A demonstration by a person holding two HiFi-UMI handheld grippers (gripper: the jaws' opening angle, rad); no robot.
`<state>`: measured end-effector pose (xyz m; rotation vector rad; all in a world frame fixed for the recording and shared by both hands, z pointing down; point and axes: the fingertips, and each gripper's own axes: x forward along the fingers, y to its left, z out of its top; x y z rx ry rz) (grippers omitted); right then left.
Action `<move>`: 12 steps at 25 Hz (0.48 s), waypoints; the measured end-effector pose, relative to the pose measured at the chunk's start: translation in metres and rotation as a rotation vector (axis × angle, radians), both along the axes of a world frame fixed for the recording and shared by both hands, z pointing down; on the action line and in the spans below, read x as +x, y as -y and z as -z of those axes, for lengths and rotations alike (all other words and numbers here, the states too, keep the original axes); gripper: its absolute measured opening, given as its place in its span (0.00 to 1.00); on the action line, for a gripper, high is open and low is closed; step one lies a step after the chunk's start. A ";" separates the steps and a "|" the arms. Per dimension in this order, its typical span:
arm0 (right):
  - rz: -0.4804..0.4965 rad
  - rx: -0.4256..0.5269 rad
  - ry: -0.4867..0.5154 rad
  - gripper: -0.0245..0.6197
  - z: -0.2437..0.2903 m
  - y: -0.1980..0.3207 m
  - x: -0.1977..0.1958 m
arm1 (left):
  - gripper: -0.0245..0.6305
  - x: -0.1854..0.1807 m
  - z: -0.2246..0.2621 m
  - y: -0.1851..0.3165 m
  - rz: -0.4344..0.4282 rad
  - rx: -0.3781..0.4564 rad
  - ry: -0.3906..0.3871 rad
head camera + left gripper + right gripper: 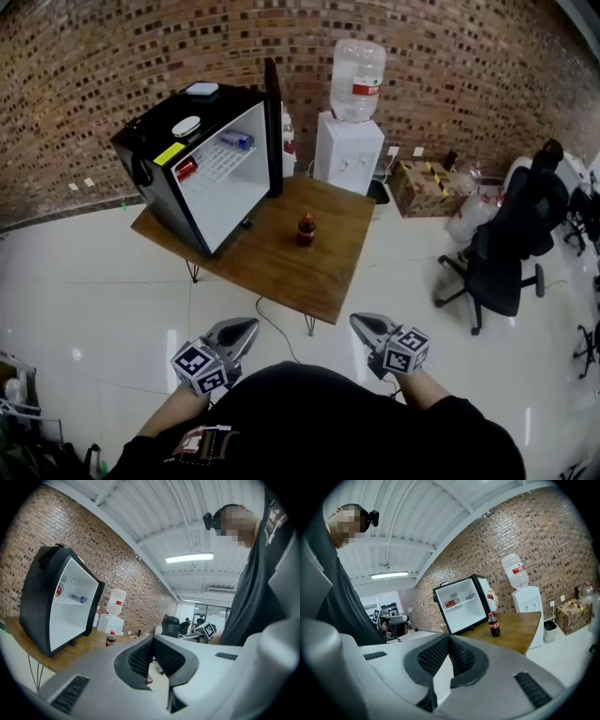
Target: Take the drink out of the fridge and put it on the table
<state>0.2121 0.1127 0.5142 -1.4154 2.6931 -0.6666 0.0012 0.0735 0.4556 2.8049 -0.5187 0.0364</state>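
Observation:
A small cola bottle (pixel 306 229) with a red cap stands upright on the wooden table (pixel 319 272), in front of the black mini fridge (pixel 202 159), whose door (pixel 273 127) is open. The bottle (pixel 110 639) (pixel 493 625) shows in both gripper views, far off. My left gripper (pixel 249 327) and right gripper (pixel 360 322) are held low near the person's body, well short of the table. The jaws of the left gripper (pixel 152 641) and of the right gripper (pixel 449 638) are shut, with nothing between them.
Inside the fridge a red can (pixel 186 169) and a small bottle (pixel 236 141) lie on the shelf. A water dispenser (pixel 349 150) stands behind the table, cardboard boxes (pixel 422 183) and a black office chair (pixel 511 244) to the right. The floor is glossy white tile.

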 end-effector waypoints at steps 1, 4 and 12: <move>0.018 0.002 0.004 0.02 0.000 -0.001 -0.008 | 0.03 -0.003 0.002 -0.004 0.003 0.005 0.002; 0.054 0.011 0.005 0.02 0.002 -0.002 -0.037 | 0.03 -0.021 0.006 -0.006 0.010 0.016 0.008; 0.061 0.034 0.031 0.03 0.021 0.006 -0.097 | 0.03 -0.072 0.008 -0.007 0.011 0.048 0.023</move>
